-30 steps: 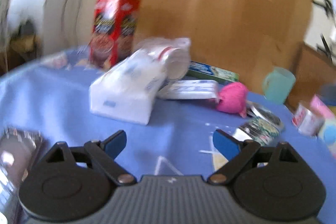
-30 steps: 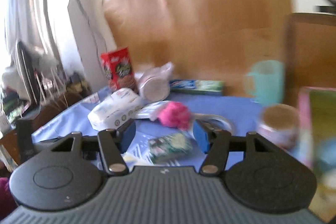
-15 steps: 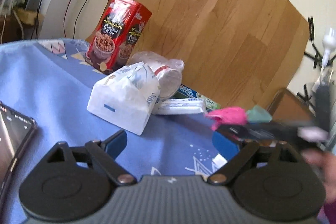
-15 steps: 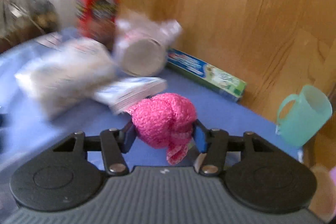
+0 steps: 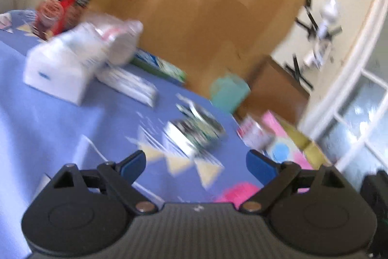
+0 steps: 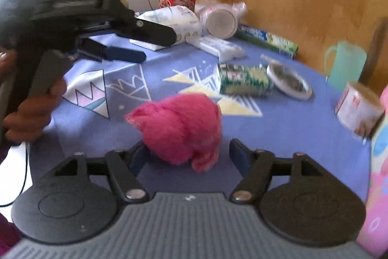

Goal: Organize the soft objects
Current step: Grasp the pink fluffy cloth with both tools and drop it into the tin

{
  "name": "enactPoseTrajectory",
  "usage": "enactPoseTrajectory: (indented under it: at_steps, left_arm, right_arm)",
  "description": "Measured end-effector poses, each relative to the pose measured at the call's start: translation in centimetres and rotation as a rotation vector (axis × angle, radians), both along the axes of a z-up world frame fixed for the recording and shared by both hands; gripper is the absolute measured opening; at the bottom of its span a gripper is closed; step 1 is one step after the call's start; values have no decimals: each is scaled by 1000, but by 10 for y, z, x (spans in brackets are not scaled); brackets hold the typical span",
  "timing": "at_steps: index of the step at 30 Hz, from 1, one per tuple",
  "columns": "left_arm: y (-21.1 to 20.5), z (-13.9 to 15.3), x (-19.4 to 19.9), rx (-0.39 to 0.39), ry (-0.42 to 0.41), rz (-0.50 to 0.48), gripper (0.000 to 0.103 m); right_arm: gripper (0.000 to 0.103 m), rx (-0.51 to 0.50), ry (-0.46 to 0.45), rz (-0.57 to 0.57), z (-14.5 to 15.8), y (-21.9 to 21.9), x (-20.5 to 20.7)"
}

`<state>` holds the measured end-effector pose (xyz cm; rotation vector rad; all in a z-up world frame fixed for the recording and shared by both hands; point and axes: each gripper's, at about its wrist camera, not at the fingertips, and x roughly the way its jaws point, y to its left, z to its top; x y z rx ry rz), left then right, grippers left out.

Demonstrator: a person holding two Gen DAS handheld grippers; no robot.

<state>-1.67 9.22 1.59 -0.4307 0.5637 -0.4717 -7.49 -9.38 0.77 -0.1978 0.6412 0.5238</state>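
Pink fuzzy toy [image 6: 179, 128], set down between your right gripper [image 6: 186, 154] fingers.
Jaws opening to release it; your left gripper [image 5: 195, 164] is wide, holding nothing.

Each gripper [image 6: 188, 154] is black, grey-ribbed, with 2 blue-tipped fingers [image 5: 132, 163].

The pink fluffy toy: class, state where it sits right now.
In the right wrist view, the pink fluffy toy lies on the blue tablecloth, low and central between the opening right hand-held gripper fingers.
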Motion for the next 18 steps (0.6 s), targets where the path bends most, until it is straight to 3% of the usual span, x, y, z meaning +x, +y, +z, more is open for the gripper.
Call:
enactPoseTrajectory:
  at_steps: [1, 2, 3, 5, 9, 14, 16, 18]
  left_arm:
    - [-12, -1, -3, 26, 9, -26, 89]
    - [-22, -4, -5, 49, 24, -55, 75]
    - [-30, -7, -6, 54, 40, -88, 68]
    - [-42, -3, -10, -8, 65, -153, 58]
    - [-93, 39, -20, 107, -54, -211, 58]
    - [-181, 78, -5, 118, -126, -408, 60]
    - [-226, 89, -2, 144, -162, -481, 69]
    - [-258, 95, -2, 173, -201, -492, 92]
  right_arm:
    - [73, 2, -9, 6, -1, 2, -4]
    - [69, 8, -9, 15, -1, 3, -4]
    - [55, 23, -5, 21, 0, 3, -5]
    - [52, 38, -19, 0, 2, 0, -11]
    - [51, 124, -102, -83, 25, -37, -30]
    - [52, 147, -237, -292, 55, -115, -64]
    - [53, 128, -261, -373, 63, -146, -73]
    - [57, 59, -281, -489, 68, -175, -78]
